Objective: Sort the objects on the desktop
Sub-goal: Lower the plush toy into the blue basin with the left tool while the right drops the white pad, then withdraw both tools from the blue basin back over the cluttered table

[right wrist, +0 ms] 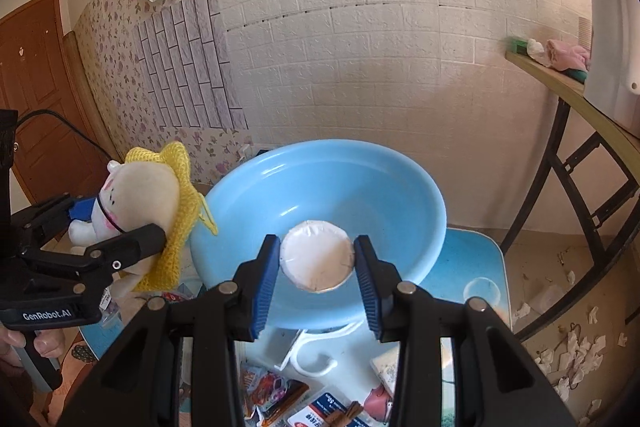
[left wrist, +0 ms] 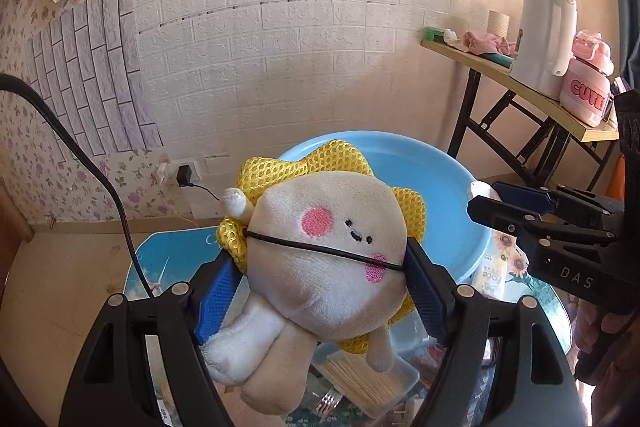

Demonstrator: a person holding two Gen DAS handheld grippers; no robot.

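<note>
A cream plush toy (left wrist: 320,259) with a yellow mesh frill, pink cheeks and a black elastic band is clamped in my left gripper (left wrist: 320,283), lifted above the table. The right wrist view shows the same plush toy (right wrist: 148,215) at the left in that left gripper (right wrist: 120,231). My right gripper (right wrist: 317,263) is shut on a small round white sealed cup (right wrist: 317,255), held over the near rim of a light blue basin (right wrist: 380,187). From the left wrist, the blue basin (left wrist: 440,187) lies behind the toy, and my right gripper (left wrist: 486,197) reaches in from the right.
Below the grippers lie a clear box of toothpicks (left wrist: 372,379), a white hook (right wrist: 316,351), snack packets (right wrist: 276,391) and a tube (left wrist: 494,271) on a blue-patterned table (right wrist: 472,259). A folding side table (left wrist: 520,87) at right carries a white kettle (left wrist: 544,39) and a pink bottle (left wrist: 586,87). Paper scraps (right wrist: 572,347) litter the floor.
</note>
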